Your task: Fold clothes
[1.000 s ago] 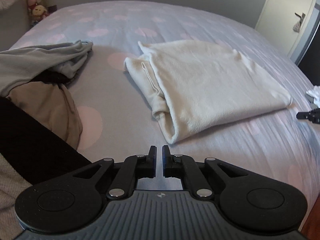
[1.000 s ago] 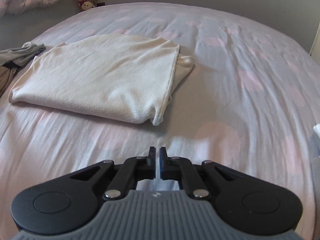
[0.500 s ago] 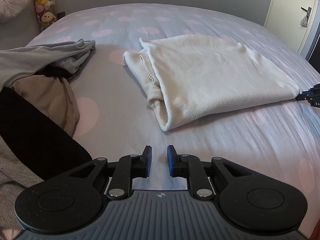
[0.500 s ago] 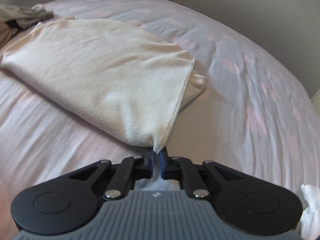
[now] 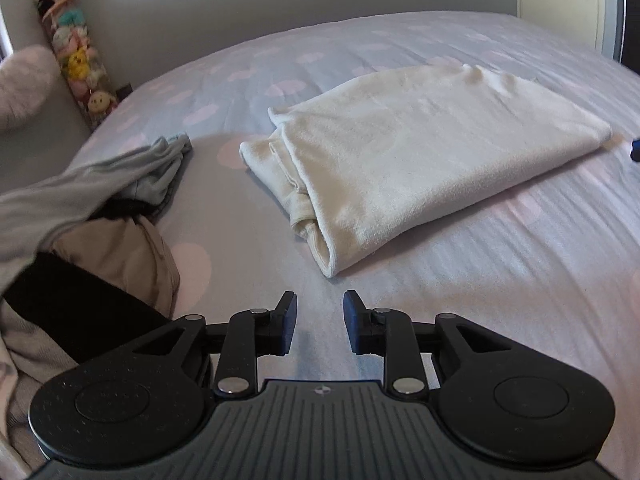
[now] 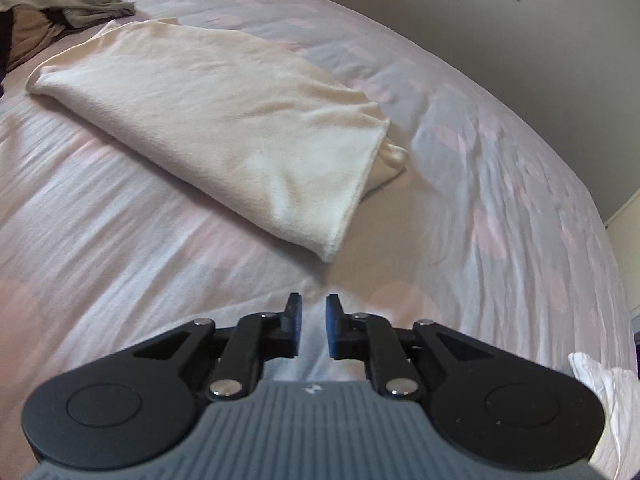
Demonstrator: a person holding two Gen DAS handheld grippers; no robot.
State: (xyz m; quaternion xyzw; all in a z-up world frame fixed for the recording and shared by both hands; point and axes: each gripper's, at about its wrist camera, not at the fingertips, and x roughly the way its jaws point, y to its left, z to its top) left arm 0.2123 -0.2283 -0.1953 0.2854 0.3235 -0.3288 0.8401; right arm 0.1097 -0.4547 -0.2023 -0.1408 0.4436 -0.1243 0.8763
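A cream garment (image 5: 404,168) lies folded into a rectangle on the bed; it also shows in the right wrist view (image 6: 224,120). My left gripper (image 5: 320,308) is open and empty, hovering just short of the garment's near left corner. My right gripper (image 6: 313,312) is open a little and empty, just short of the garment's near right corner. A tip of the right gripper (image 5: 635,149) shows at the right edge of the left wrist view.
A pile of grey, tan and black clothes (image 5: 100,208) lies left of the garment, also in the right wrist view (image 6: 48,12). The bed (image 5: 500,280) has a pale sheet with pink spots. Plush toys (image 5: 76,60) stand by the wall. A white cloth (image 6: 604,384) lies at the right.
Both grippers have opened. The right gripper had pinched the garment's near right corner, let it go and drew back a little. The left gripper moved nearer the garment's left end.
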